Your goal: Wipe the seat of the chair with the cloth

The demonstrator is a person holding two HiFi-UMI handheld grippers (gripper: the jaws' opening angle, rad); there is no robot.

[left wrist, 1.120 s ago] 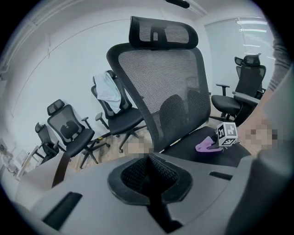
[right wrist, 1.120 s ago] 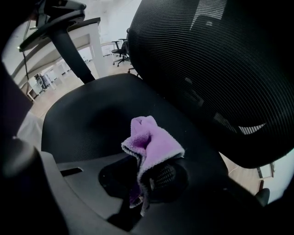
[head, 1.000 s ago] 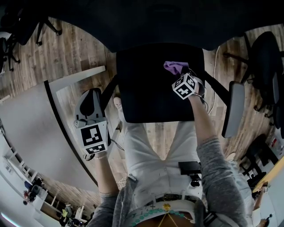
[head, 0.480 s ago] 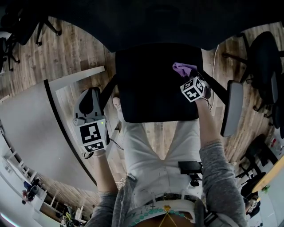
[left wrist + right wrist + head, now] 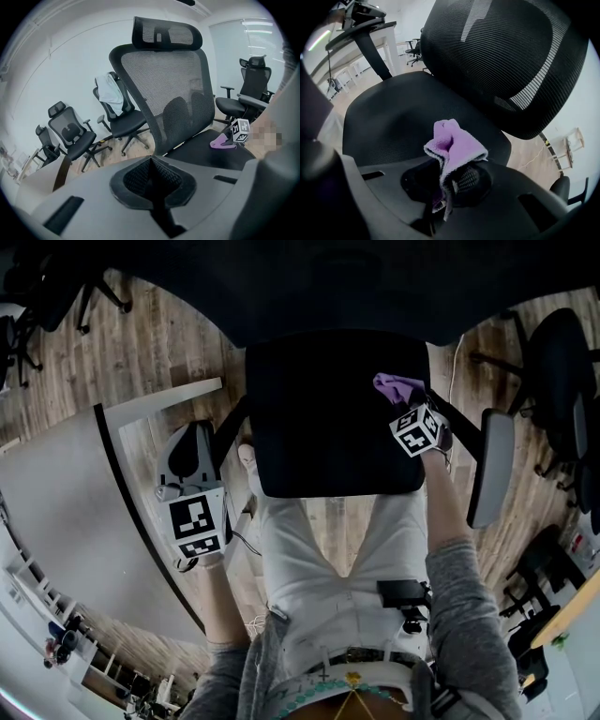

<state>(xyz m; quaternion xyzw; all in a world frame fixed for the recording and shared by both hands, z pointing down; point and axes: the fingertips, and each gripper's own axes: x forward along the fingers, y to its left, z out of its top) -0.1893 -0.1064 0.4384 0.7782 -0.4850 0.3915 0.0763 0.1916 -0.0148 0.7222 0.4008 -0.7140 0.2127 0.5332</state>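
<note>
The black office chair's seat (image 5: 323,418) fills the middle of the head view, its mesh back (image 5: 506,56) rising beyond it. A purple cloth (image 5: 397,386) lies against the seat's right side, pinched in my right gripper (image 5: 405,401), which is shut on it; in the right gripper view the cloth (image 5: 452,147) sticks up from between the jaws over the seat (image 5: 403,112). My left gripper (image 5: 192,451) hangs left of the chair, off the seat, jaws closed with nothing in them (image 5: 152,180). From there the cloth (image 5: 224,141) shows small on the seat.
A white desk (image 5: 66,512) curves along the left beside my left gripper. The chair's right armrest (image 5: 491,468) stands just right of my right gripper. Other black office chairs (image 5: 77,136) stand on the wooden floor behind, one more at the right (image 5: 562,371).
My right gripper has slid the purple cloth rightward across the seat, toward its right edge. The left gripper has stayed beside the desk.
</note>
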